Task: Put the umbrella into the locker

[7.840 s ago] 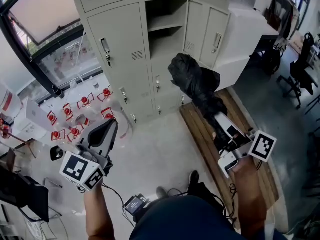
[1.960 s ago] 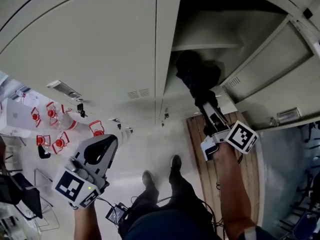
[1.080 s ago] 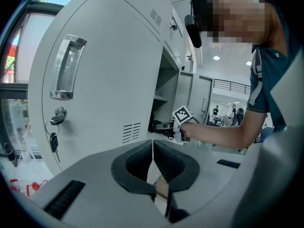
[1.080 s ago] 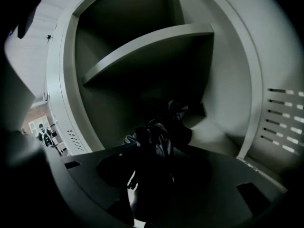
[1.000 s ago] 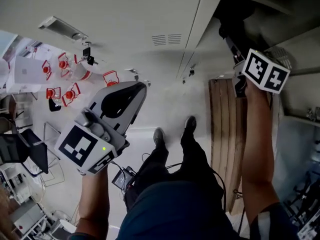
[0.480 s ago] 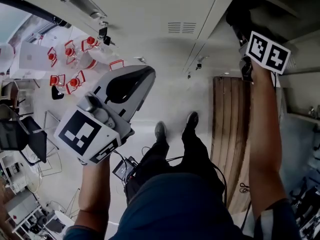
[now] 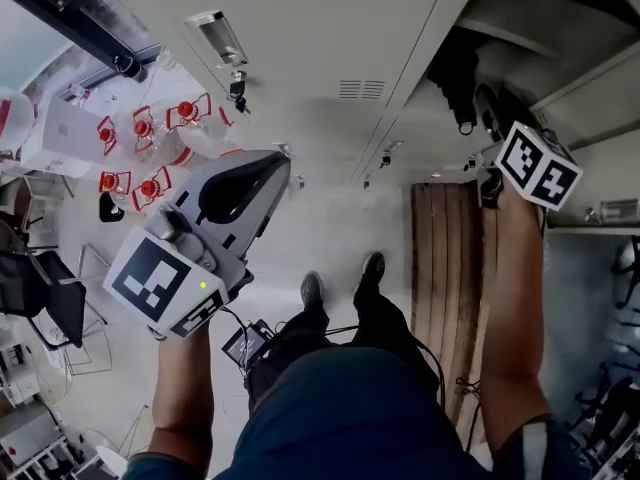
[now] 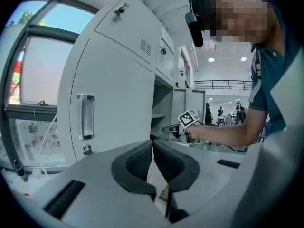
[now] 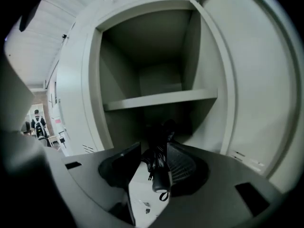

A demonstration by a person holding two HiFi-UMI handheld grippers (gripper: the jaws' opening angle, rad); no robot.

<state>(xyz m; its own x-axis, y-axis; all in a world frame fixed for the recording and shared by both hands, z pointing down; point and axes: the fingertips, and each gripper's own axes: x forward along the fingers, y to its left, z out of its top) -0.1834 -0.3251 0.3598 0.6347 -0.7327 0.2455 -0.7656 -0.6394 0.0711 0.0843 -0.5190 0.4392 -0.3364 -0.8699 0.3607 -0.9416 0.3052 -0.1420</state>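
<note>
The black folded umbrella (image 9: 159, 133) lies inside the grey locker's open compartment (image 9: 156, 80), under its shelf (image 9: 161, 99). Its handle (image 9: 160, 180) points out between the jaws of my right gripper (image 9: 154, 148). Those jaws are closing; the handle rests by the right pad (image 9: 183, 163), and a gap shows at the left pad. In the head view the umbrella (image 7: 455, 68) sits in the dark opening, just left of the right gripper (image 7: 486, 106). My left gripper (image 7: 280, 168) is shut on nothing and is held out in front of the closed locker door (image 8: 114, 94).
A wooden slatted bench (image 7: 445, 268) lies on the floor below the open locker. Red-and-white items (image 7: 150, 128) are spread on the floor at left. The person's shoes (image 7: 340, 283) stand between them. The open locker door (image 7: 590, 128) hangs at right.
The umbrella has gone from in front of the lockers into the open compartment. Both grippers have risen, and the umbrella's handle now shows beside the right gripper.
</note>
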